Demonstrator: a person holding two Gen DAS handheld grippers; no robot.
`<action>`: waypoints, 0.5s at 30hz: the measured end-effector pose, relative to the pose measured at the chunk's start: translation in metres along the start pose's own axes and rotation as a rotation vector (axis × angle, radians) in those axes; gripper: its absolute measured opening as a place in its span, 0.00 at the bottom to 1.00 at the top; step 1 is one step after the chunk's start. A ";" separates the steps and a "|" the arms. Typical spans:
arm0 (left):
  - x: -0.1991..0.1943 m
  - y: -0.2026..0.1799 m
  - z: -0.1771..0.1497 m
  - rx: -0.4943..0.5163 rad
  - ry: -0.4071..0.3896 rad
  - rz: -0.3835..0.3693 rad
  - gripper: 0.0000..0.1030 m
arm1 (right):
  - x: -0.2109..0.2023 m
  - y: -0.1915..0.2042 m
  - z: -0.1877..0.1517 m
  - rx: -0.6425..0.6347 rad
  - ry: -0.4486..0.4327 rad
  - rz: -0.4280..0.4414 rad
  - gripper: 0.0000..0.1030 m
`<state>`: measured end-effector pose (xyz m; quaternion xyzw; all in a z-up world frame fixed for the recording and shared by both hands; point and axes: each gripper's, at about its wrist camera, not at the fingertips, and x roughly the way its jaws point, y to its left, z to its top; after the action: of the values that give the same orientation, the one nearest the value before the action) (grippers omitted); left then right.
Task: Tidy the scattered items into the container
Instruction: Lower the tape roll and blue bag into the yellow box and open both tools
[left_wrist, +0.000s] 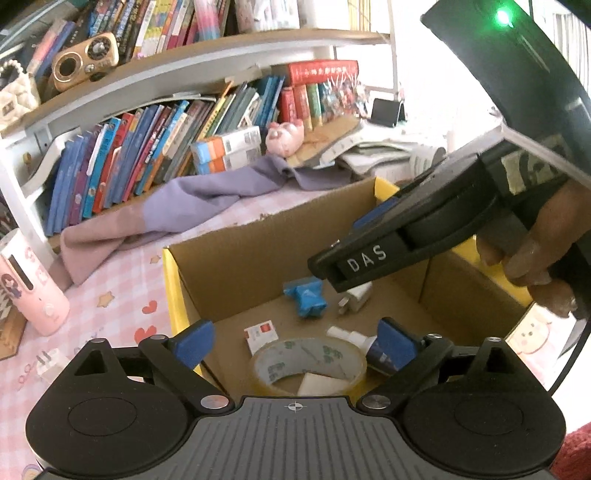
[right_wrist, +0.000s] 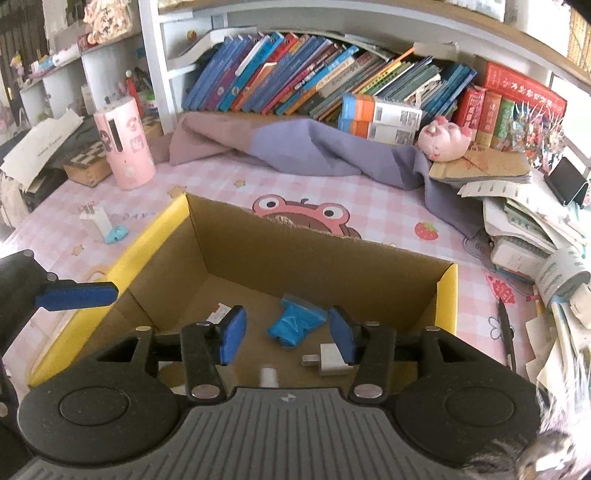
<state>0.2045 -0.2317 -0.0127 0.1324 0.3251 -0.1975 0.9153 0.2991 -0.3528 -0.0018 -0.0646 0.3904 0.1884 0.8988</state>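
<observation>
I'm looking down into the cardboard box (right_wrist: 258, 254), open-topped with plain brown corrugated walls and yellow flap edges, sitting on the counter (right_wrist: 388, 206) under a pink checked cartoon mat. On its floor I see a crumpled blue bag (right_wrist: 295, 323), a white plug (right_wrist: 330, 360), a roll of clear tape (left_wrist: 308, 363) lying flat, a small red and white card (left_wrist: 262, 332) and what I take to be a white bottle (left_wrist: 351, 338), though it is half hidden behind my left fingers. My right gripper (right_wrist: 288, 334) hangs over the box with its blue-padded fingers parted and nothing between them; the plug lies below, just beside the right-hand pad. My left gripper (left_wrist: 295, 341) stands wide open above the near wall, gripping nothing. Outside the box, on the mat to its left, another white plug (right_wrist: 98, 219) lies touching a small blue scrap (right_wrist: 116, 234). A pink cylinder (right_wrist: 123, 144) stands further back, a soft purple cloth (right_wrist: 314, 151) sprawls along the row of books (right_wrist: 295, 81), a pink plush toy (right_wrist: 445, 138) rests on it, and loose papers (right_wrist: 528, 225) crowd the right side beside a black pen (right_wrist: 506, 336).
</observation>
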 end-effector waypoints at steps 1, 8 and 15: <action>-0.002 0.000 0.000 0.000 -0.005 0.004 0.94 | -0.002 0.001 -0.001 0.000 -0.005 -0.002 0.48; -0.020 0.005 -0.001 -0.021 -0.049 0.016 0.94 | -0.015 0.006 -0.005 0.010 -0.031 -0.019 0.48; -0.051 0.020 -0.006 -0.062 -0.108 0.005 0.94 | -0.038 0.020 -0.007 0.047 -0.095 -0.033 0.49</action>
<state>0.1740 -0.1979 0.0175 0.0937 0.2807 -0.1918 0.9358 0.2630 -0.3470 0.0215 -0.0411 0.3507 0.1674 0.9205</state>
